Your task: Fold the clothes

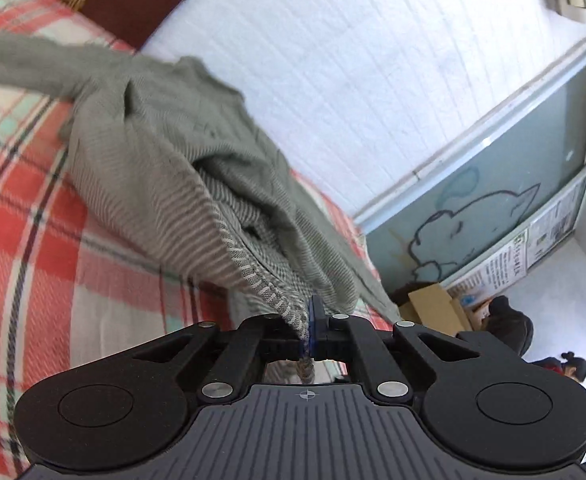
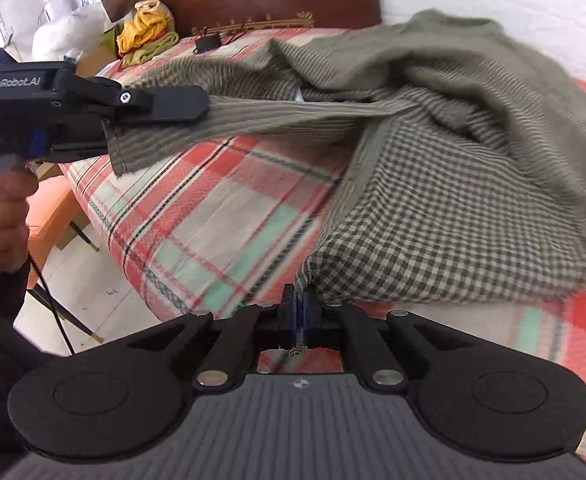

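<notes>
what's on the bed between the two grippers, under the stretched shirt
Only bare plaid bedsheet shows between the left gripper and the right gripper, under the shirt, in the right wrist view.

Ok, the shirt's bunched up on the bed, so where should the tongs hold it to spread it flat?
By the edges, as now. The left tongs pinch the stitched hem, the right tongs a checked corner of the shirt. Both come in from the bed's near side. The middle is a crumpled heap; only edges would pull it flat.
</notes>
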